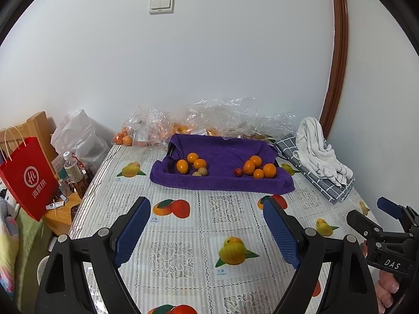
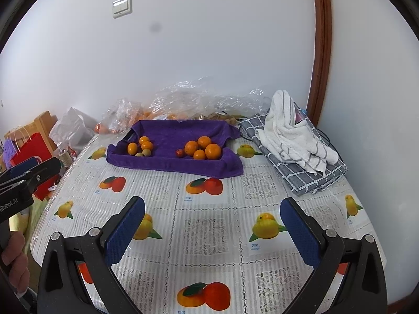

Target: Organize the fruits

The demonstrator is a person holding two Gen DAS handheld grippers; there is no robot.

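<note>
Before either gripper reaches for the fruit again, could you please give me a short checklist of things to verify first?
1. Left gripper open and empty: ok.
2. Right gripper open and empty: ok.
3. Path over the tablecloth to the purple towel free: ok.
4. Fruit in two separate groups, small oranges left, bigger oranges right: ok.
5. Small red fruit beside the bigger oranges belongs there: cannot tell.
6. Plastic bags behind emptied: not ok.
</note>
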